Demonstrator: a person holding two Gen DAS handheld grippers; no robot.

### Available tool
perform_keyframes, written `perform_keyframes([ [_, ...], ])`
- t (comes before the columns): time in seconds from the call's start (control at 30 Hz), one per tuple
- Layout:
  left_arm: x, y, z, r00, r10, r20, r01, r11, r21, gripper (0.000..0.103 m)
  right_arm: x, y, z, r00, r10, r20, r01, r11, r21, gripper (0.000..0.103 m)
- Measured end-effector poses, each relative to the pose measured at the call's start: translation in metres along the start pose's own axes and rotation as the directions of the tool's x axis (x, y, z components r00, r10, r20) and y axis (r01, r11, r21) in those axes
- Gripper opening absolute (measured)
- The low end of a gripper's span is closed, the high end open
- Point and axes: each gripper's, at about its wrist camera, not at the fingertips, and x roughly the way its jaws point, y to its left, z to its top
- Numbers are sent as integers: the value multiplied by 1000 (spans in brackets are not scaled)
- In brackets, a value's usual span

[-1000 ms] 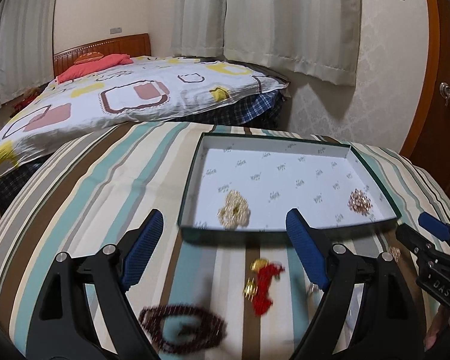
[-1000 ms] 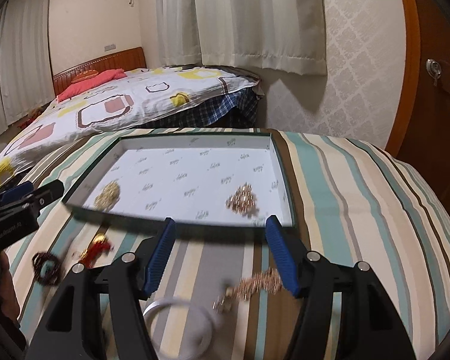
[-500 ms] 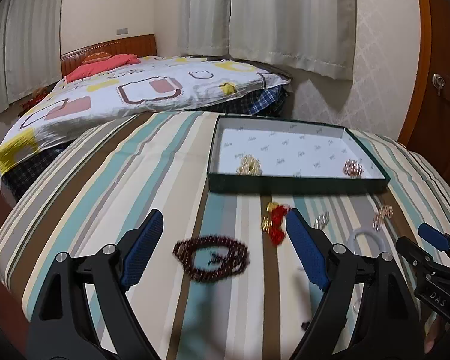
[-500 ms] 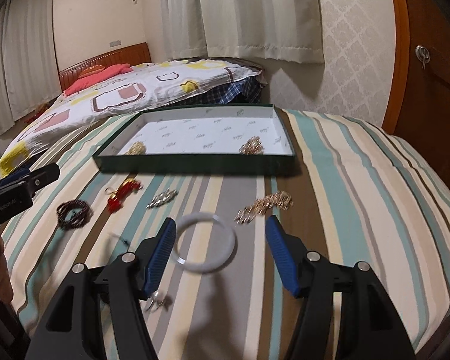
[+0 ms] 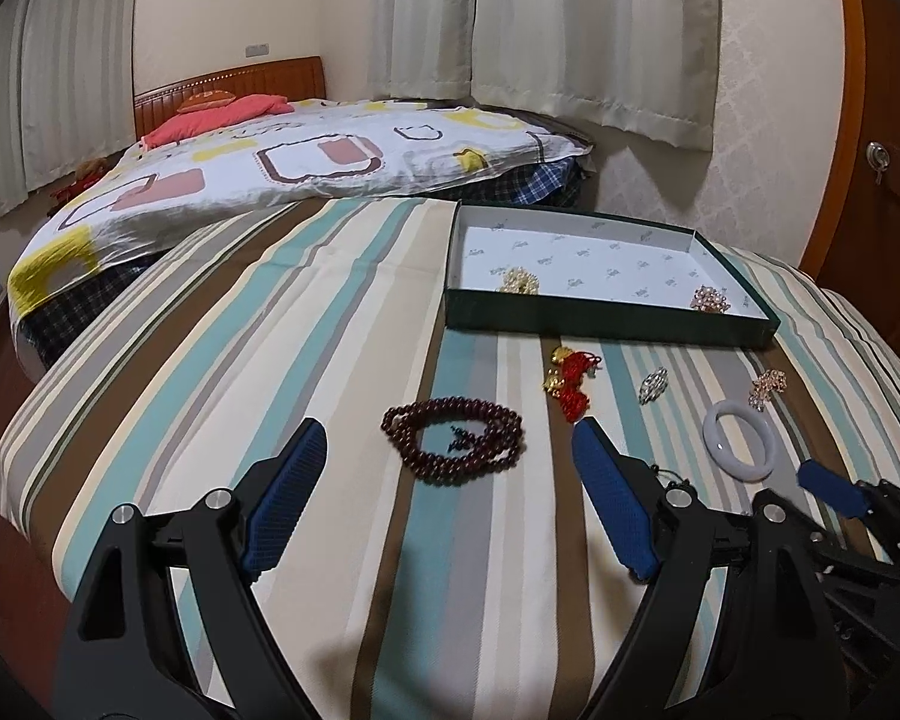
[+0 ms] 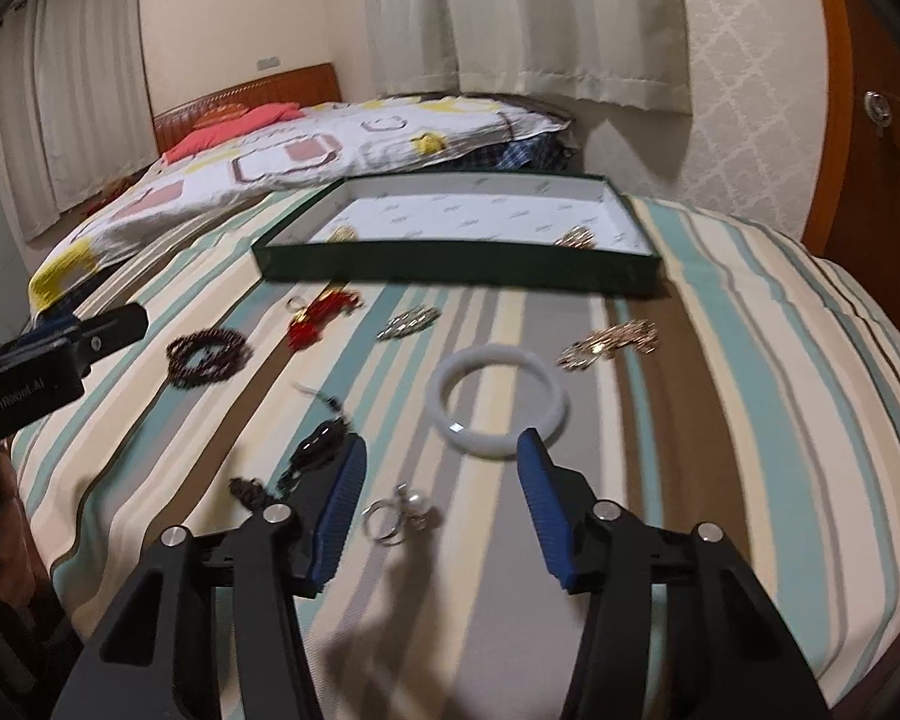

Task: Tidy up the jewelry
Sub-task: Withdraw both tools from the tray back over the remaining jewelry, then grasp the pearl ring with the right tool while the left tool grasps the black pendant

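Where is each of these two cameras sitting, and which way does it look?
Left wrist: on the left hand-held gripper, looking forward and down over its open blue fingers at the dark bead bracelet.
Right wrist: on the right hand-held gripper, its jaws closing, above a silver ring.
Both show the green box and white bangle.

**Both grippers pull back from the box**

The left gripper (image 5: 444, 498) has moved back from the flat dark green box (image 5: 606, 324), which now sits far off; a ring of dark red beads (image 5: 453, 439) lies just past its tips, where before it was low between them; its blue pads are wide apart; the right gripper (image 6: 441, 507) has moved back too; the round white bangle (image 6: 498, 399) now lies past its tips; a small silver ring with a pearl (image 6: 399, 516) has come into view between its pads, untouched; its jaws are closing.
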Motion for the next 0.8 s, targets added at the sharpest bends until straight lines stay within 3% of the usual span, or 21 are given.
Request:
perform_keyframes([
  [0.37,0,9,-7,1000,6,-16,-7,1000,-25,82,12,8,-8,998,-2,-56,1,1000,-21,44],
  [0.47,1,9,-8,1000,8,-19,-8,1000,-25,82,15,8,-9,998,-3,-70,2,1000,-22,40],
  [0.6,3,10,-10,1000,9,-30,-10,1000,-27,82,16,8,-10,997,4,-80,-7,1000,-29,27],
  [0.77,6,9,-11,999,8,-41,-9,1000,-26,82,14,8,-10,997,6,-78,-9,1000,-30,25],
  [0.8,6,8,-11,999,7,-42,-8,1000,-25,82,13,7,-10,997,5,-74,-7,1000,-31,19],
])
